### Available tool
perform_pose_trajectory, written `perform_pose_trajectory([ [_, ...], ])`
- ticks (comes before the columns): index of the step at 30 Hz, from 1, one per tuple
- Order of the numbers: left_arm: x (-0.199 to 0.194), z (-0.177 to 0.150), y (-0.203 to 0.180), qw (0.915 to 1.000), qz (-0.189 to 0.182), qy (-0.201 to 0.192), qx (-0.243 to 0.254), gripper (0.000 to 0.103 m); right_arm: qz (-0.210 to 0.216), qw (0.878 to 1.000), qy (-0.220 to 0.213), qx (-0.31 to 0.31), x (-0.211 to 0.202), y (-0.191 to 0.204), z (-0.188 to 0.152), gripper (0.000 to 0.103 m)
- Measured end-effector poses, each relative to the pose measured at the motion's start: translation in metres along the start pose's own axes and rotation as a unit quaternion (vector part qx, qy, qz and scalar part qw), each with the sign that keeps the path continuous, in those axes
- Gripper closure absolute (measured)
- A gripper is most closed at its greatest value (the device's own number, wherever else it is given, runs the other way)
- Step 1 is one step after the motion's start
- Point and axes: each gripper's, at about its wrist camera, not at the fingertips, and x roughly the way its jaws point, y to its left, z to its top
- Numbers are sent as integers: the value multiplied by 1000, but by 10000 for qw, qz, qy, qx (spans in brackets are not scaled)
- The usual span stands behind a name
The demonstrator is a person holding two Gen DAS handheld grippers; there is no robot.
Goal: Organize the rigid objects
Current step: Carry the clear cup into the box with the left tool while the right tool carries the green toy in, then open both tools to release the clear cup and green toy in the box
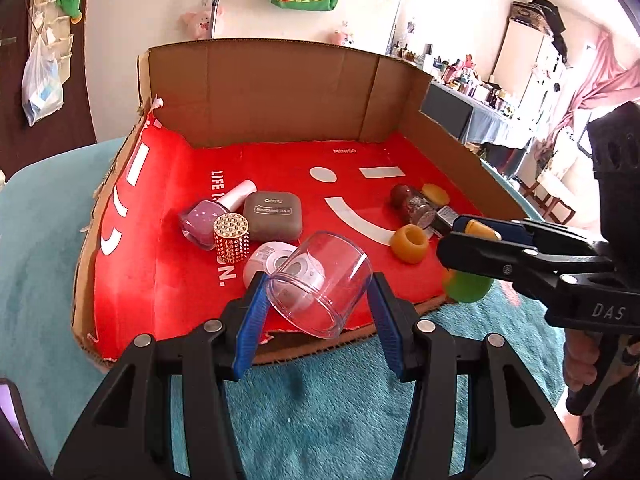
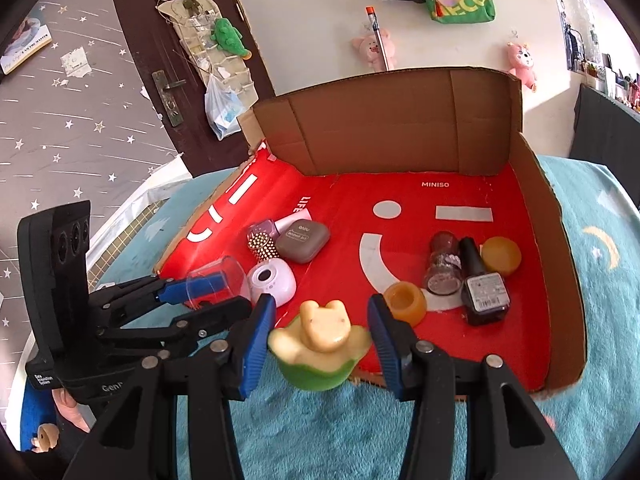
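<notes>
A: Left wrist view, quick one. The left tool (image 1: 318,300) is clamped on a clear plastic cup (image 1: 320,282), tilted on its side, mouth toward the camera, over the front edge of the cardboard tray (image 1: 256,92).

B: Right wrist view: the right tool (image 2: 322,330) grips a green-and-cream frog figure (image 2: 320,340), pads pressing both sides, also at the tray's front edge, above the teal fleece blanket (image 2: 304,432).

A: Risks? The cup is smooth, thin-walled and round, held across its curve, so it could squirt out of the ribbed blue pads or roll once let go.

B: It is also just over the white round gadget (image 1: 266,264); setting it down there would knock that into the studded gold cylinder (image 1: 231,238).

A: The frog looks rubbery and lumpy, with an uneven grip. It could twist, or drop onto the fleece instead of the red liner.

B: The two tools are near each other, so they could clash if both go in together.

A: Other stuff: brown rounded case (image 1: 272,216), matte; pink nail polish bottle (image 1: 204,222), glossy; amber ring (image 1: 410,242), waxy; dark bottle (image 2: 482,288), on its side, could roll.

B: Done.
</notes>
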Motion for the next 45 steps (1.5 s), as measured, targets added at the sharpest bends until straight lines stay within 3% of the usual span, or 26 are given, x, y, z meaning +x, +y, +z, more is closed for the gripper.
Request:
perform_pose_trajectory([
  [13,24,2,1,9995,52,268,152,55,-170,9989,404,-138,38,-3,0,53],
  [18,20,-2,-5,9980,-439,403,231,55,-165,9984,490,-216,43,-5,0,53],
  [20,23,-1,-6,9981,-354,406,300,55,-305,9977,539,-259,45,-7,-1,53],
  [22,27,1,-4,9979,-386,459,239,55,-353,9979,479,-248,44,-11,-1,63],
  [31,47,5,11,9982,220,553,107,59,-580,9973,385,-216,42,-18,0,64],
  [45,49,6,17,9982,230,545,11,60,-635,9967,394,-320,41,-14,-1,61],
])
